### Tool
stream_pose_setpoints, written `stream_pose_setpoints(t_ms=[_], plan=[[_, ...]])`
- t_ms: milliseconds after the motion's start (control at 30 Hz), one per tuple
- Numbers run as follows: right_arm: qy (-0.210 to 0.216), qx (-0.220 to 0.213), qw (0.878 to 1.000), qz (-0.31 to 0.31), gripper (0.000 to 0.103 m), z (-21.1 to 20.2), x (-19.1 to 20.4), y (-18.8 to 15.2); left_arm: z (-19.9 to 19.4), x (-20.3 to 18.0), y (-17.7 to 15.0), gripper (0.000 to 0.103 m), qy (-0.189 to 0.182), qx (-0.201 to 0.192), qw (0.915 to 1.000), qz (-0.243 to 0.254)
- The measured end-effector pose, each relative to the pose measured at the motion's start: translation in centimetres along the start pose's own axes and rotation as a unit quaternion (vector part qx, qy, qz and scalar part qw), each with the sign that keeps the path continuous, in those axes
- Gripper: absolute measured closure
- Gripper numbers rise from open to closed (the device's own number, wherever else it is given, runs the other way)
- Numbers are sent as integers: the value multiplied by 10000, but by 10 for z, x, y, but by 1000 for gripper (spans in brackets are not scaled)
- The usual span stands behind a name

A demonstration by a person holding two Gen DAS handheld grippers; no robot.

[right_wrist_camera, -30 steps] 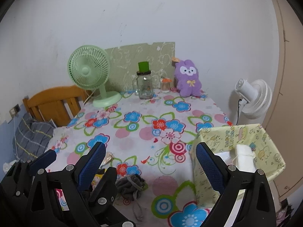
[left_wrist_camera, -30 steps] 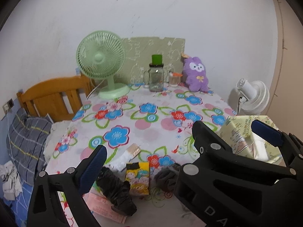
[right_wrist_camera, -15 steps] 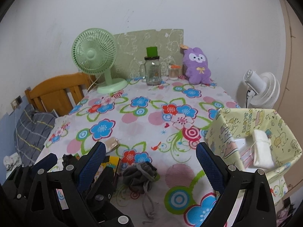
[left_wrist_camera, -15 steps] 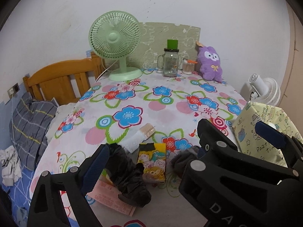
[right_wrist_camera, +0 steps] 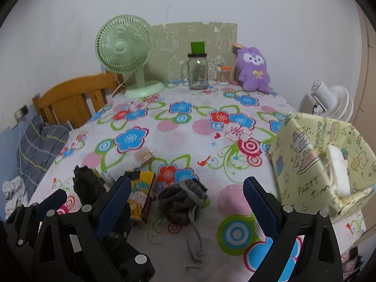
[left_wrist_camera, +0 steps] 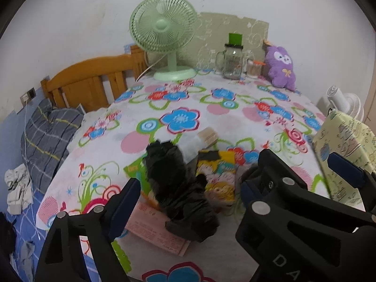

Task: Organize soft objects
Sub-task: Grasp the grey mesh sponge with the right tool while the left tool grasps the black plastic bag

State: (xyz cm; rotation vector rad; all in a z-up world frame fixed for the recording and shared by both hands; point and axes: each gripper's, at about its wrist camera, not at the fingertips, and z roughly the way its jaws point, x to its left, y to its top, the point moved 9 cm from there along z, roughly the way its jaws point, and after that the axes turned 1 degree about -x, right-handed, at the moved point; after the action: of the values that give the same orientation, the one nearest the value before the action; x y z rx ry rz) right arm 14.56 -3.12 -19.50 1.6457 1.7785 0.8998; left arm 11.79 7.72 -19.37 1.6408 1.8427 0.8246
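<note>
Claws, left (left_wrist_camera: 188, 192) closing around black cloth (left_wrist_camera: 178, 183), right (right_wrist_camera: 188, 202) wide.

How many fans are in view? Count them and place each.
2. The green fan stands at the table's far left, beside the jar. The white fan sits off the table's right edge, behind the yellow box. None seems hidden.
</note>
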Motion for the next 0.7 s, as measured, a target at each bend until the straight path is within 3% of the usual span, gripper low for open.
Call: stream_pose_setpoints(t_ms=[133,400,700], plan=[[55,170,9998,-31,5,11,6,-8,9,6,-7,23,98,143,9998,-61],[64,501,9987,-20,5,31,5,-18,18,9,-11,52,197,203,9996,20],[55,535,9985,116,5,38,-2,-12,18,3,2,58,275,68,9995,146]])
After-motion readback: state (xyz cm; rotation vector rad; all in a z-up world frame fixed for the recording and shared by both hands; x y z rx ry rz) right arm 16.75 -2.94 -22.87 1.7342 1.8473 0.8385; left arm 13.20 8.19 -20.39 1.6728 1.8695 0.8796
